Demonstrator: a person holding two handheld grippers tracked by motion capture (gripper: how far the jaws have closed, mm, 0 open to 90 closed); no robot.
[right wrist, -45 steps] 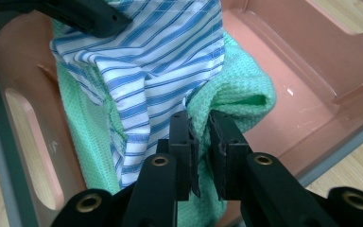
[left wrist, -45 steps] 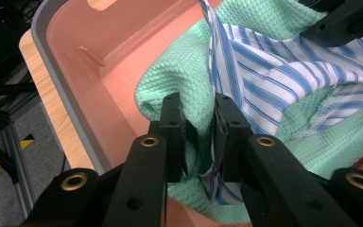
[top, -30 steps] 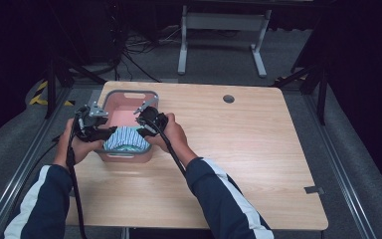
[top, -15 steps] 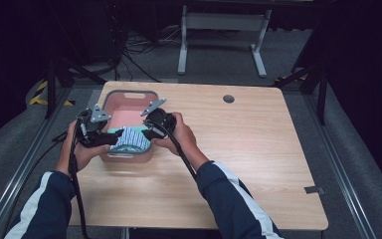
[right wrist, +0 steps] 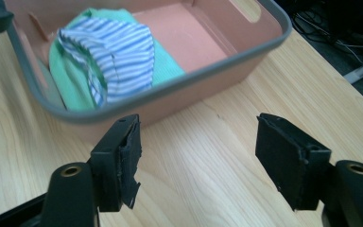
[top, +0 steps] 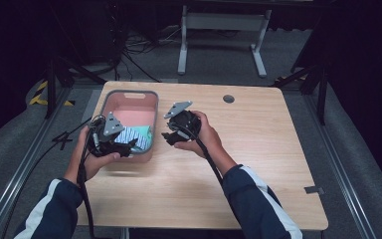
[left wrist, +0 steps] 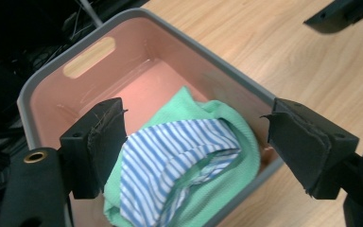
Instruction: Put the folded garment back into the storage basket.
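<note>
A pink bin with a grey rim (top: 129,93) stands at the table's left. Inside, at its near end, a blue-and-white striped cloth (top: 128,135) lies on a green cloth (top: 145,132). My left gripper (top: 125,148) hovers at the bin's near-left corner, above the striped cloth (left wrist: 170,156) and green cloth (left wrist: 238,130). Its jaws have just been opening and now stand open, the pads touching nothing. My right gripper (top: 168,137) hangs over bare wood right of the bin; its jaws have also just been opening and stand open and empty (right wrist: 201,132). It looks back at the bin's rim (right wrist: 179,87) and the striped cloth (right wrist: 118,52).
The wooden table (top: 248,164) has a round cable hole (top: 229,98) near its far edge. A grey metal stand (top: 224,22) and cables lie on the floor beyond. The bin's far half shows its pink floor (left wrist: 142,90).
Both grippers have let go of the folded cloths and opened. The left drew back to the bin's near-left corner; the right moved off to the right over the table. The cloths stay in the bin.
</note>
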